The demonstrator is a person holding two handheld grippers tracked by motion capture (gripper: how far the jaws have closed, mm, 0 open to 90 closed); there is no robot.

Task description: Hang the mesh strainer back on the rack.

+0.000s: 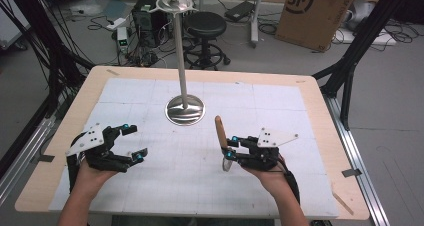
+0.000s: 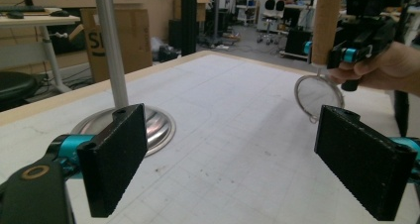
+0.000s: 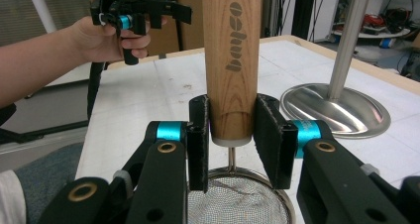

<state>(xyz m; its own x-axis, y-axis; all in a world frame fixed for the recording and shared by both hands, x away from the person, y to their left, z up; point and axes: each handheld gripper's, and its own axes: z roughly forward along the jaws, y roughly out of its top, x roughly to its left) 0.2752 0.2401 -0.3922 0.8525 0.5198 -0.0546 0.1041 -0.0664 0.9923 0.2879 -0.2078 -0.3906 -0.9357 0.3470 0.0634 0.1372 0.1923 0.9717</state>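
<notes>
A small strainer with a wooden handle (image 1: 218,131) stands handle-up in my right gripper (image 1: 226,147), at the table's front right. In the right gripper view both pads clamp the handle (image 3: 233,60) near its lower end, and the wire mesh bowl (image 3: 237,204) hangs just below the jaws. My left gripper (image 1: 136,142) rests at the front left, jaws wide apart with nothing between them. From the left gripper view, its black pads (image 2: 116,159) frame bare table, and the strainer bowl (image 2: 318,95) shows farther off under the other hand.
A metal stand with a round shiny base (image 1: 185,109) and a tall pole (image 1: 181,51) sits at the table's middle back. The white gridded mat (image 1: 260,106) covers the wooden table. Beyond the table are a stool (image 1: 205,26), a cardboard box (image 1: 315,11) and cables.
</notes>
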